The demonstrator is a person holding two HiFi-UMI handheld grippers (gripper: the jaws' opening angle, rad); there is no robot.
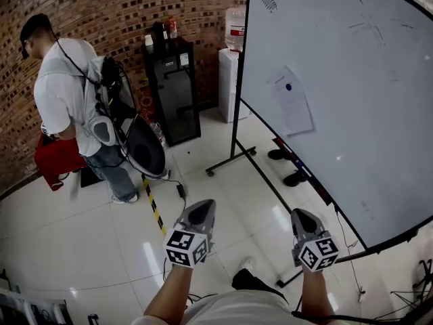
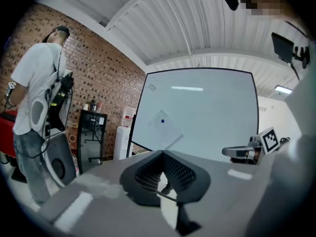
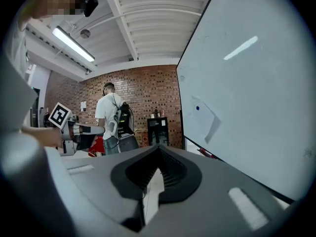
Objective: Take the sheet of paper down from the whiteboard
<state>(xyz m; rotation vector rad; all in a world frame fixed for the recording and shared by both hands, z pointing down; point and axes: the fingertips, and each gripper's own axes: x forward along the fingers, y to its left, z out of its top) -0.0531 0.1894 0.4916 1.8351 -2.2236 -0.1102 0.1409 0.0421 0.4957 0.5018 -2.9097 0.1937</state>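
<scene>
Two grippers are in use, both pressed together and holding nothing.

Head view: the left gripper [image 1: 201, 208] and right gripper [image 1: 302, 215] are held side by side over a glossy tiled floor [image 1: 81, 249]. The whiteboard [image 1: 358, 127] stands on a wheeled frame, ahead and to the right. The paper [image 1: 292, 101] hangs in the board's lower left part, near its left edge and a little above its bottom rail. A single blue magnet [image 1: 289, 87] pins the sheet near its top. The sheet's long axis runs up the board, slightly askew. It lies ahead and right of both grippers, well apart from each. The right gripper is the nearer. A person [image 1: 67, 93] with a backpack stands far left, before a brick wall [image 1: 122, 12].

Left gripper view: the ribbed dark pads [image 2: 148, 174] meet at the tip, with nothing between them. The paper [image 2: 165, 127] shows just beyond the tip, thin and white, and its lower corner appears to stand off the board.

Right gripper view: the jaws are likewise closed on nothing. The paper [image 3: 205, 120] sits up and right of the tip, flat and matte on the smooth, reflective board.

Judgement: the reach has not arrived; the right gripper must open before it can pinch the sheet's free lower edge.
</scene>
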